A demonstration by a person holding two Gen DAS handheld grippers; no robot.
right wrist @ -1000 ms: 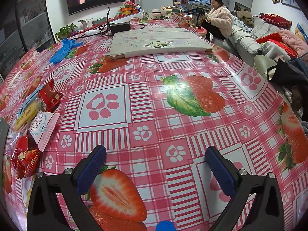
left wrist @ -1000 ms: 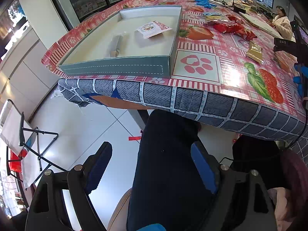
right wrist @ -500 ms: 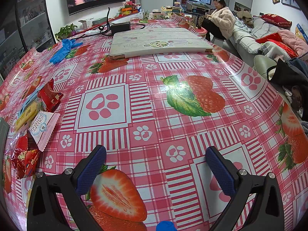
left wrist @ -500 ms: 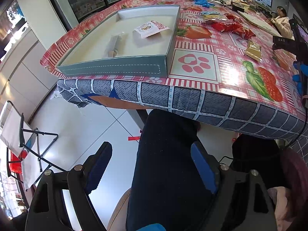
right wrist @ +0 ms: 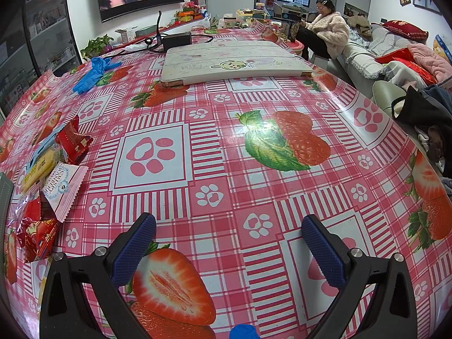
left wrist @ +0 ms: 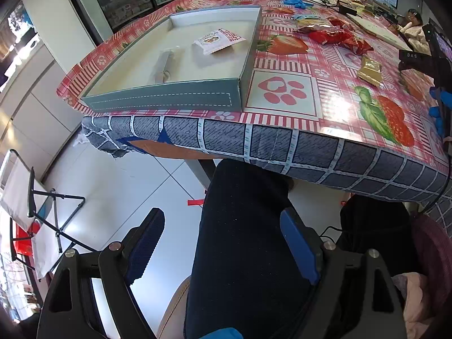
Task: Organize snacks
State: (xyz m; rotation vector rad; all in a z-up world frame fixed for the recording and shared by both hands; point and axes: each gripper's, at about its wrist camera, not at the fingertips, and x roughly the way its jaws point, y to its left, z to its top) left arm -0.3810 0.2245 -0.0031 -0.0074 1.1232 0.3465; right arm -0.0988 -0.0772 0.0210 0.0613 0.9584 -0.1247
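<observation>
Fingers (left wrist: 151, 243) of both grippers are standing wide and empty; the right gripper (right wrist: 227, 243) is hovering over the table (right wrist: 226, 152), needing to reach the snack packets (right wrist: 60, 186) for the grey tray (left wrist: 169, 99).

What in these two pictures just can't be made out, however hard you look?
- Left wrist view: the slim wrapped item in the grey tray is too blurred to identify.
- Left wrist view: the right gripper is cut off by the frame's edge.
- Right wrist view: the grey tray is only a sliver at the edge.
- Right wrist view: the snack pile overlaps, so its count is unclear.
</observation>
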